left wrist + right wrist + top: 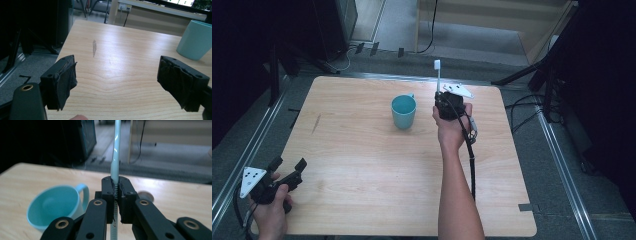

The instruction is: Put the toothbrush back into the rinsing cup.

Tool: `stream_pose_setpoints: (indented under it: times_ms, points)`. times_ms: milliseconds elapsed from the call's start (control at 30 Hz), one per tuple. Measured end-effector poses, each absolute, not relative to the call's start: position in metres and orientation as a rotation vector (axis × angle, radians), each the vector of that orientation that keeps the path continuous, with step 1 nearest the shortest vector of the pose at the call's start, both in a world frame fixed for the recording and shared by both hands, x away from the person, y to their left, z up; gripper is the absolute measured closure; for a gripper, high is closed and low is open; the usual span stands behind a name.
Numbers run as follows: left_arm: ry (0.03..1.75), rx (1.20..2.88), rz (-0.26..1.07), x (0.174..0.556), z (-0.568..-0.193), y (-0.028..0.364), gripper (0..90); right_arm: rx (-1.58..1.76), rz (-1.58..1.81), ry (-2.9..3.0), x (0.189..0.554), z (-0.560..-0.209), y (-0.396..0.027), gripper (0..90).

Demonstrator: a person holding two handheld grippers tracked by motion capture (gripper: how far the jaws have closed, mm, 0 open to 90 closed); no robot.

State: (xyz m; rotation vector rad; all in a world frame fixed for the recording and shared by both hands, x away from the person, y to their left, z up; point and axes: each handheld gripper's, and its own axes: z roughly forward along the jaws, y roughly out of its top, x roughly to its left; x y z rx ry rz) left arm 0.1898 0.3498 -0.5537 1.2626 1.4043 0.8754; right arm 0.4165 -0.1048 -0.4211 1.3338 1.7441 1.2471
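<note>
Cup: teal throughout, inside and handle alike. Toothbrush: pale mint-white handle, white head. Table: light wood, fine lengthwise grain, one grey smudge near left edge. Right gripper: matte black, brass-coloured rivets. Left gripper: black, white three-cornered plate with dark dots. Floor: grey.

Bright surface, dark surroundings

A pale glare streaks the light wooden surface in the left gripper view; the room's left side is near black. In the right gripper view, the turquoise ceramic cup looks soft and blurred.
</note>
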Motion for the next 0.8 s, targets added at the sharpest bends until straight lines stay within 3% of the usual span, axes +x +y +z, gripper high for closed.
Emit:
stream_pose_setpoints:
  times_ms: [800]
  points:
    - [1.402, 1.255, 0.868, 0.189, -0.554, 0.351, 15.8, 1.174, 1.423, 1.739, 0.422, -0.427, -0.043, 84.9]
